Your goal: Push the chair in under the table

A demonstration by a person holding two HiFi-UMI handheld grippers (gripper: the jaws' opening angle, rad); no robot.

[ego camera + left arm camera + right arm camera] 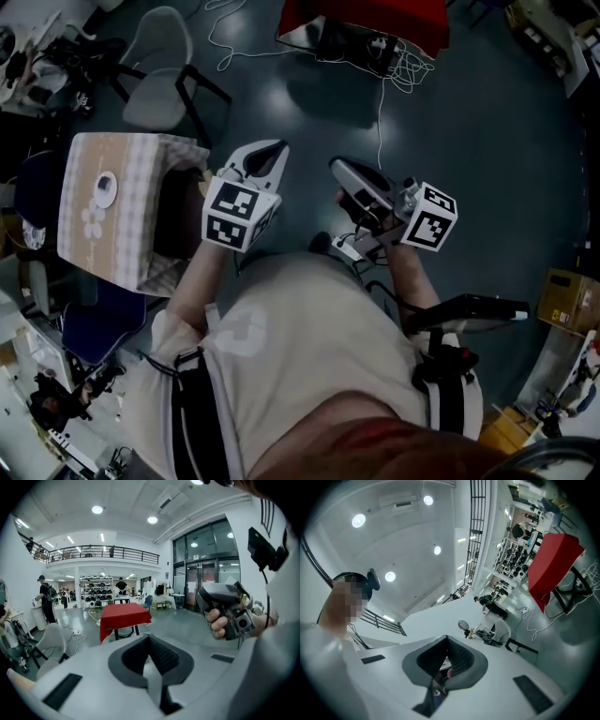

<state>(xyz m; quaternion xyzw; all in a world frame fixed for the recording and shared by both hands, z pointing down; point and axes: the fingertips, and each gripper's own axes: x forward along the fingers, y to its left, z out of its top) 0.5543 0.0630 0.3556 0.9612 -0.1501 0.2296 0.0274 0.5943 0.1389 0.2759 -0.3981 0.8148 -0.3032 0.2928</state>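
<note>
In the head view a table with a checkered cloth (89, 220) stands at the left, with a white dish on it. A dark chair (178, 225) sits tight against its right side, partly hidden by my left gripper's marker cube. My left gripper (269, 155) is held up in front of my chest, shut and empty, just right of that table. My right gripper (339, 169) is beside it, also shut and empty. In the left gripper view the jaws (149, 641) meet with nothing between them; the right gripper view shows the same (447, 643).
A white chair (164, 75) stands beyond the table and a red-covered table (366, 23) at the far middle, with cables (380, 103) on the floor. A blue chair (94, 319) is at the near left, a cardboard box (572, 300) at the right.
</note>
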